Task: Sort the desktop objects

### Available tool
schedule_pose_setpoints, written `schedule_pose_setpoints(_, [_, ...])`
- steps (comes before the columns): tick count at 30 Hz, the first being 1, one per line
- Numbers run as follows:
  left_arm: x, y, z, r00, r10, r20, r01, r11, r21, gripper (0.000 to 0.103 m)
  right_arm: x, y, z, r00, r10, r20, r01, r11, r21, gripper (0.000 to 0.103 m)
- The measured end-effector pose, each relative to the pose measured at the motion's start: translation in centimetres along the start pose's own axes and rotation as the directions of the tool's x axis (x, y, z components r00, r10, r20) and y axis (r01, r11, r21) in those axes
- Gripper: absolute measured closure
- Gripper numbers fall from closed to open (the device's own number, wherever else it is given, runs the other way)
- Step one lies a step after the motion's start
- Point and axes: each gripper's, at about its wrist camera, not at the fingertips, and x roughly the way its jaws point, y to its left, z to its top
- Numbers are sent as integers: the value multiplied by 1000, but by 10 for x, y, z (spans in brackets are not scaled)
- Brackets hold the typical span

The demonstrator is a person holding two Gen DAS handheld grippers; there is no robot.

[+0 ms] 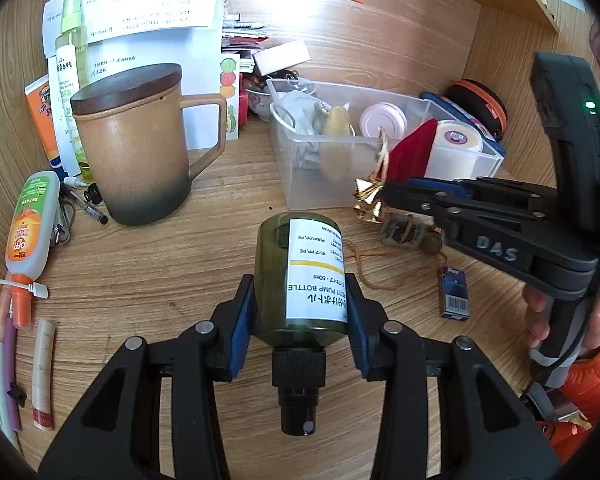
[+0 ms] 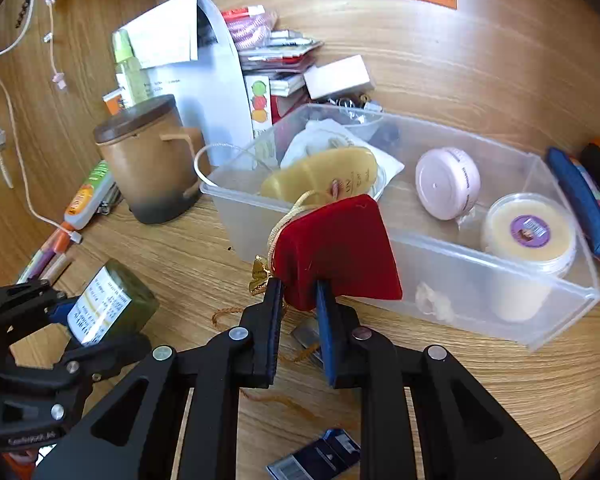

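My left gripper is shut on a dark green pump bottle with a white label, held above the wooden desk; it also shows in the right wrist view. My right gripper is shut on a red velvet pouch with a gold cord, held just in front of the clear plastic bin. The pouch also shows in the left wrist view, by the bin. The bin holds a yellow bottle, a pink round case and a white jar.
A brown lidded mug stands left of the bin. Tubes and pens lie at the far left. A small blue box and a beaded charm lie on the desk. Papers and a spray bottle stand behind.
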Motion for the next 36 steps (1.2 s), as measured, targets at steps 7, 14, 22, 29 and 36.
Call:
schedule_pose_setpoints(7, [-3,-12,10,1000,6,7,-6,1000,12,62,-30,-16,0,999,22,36,-22,1000,0,88])
schedule_pose_setpoints(14, [-5,-26,24,999,7,35,-8,1000,18,62,-57,-36,-1,997,23,78,-25,1000,15,88])
schedule_pose_setpoints(22, [-3,-38,49,998,18,63,-20,999,27,62,-79,-61,6,991,22,133,-26,999,29,88])
schedule_pose_setpoints(29, [-2,-42,74,994,21,103,-24,999,22,62,-87,-79,20,986,18,169,-23,999,28,88])
schedule_pose_setpoints(36, [3,-46,100,991,35,128,-41,998,39,62,-94,-90,42,977,20,212,-22,1000,9,88])
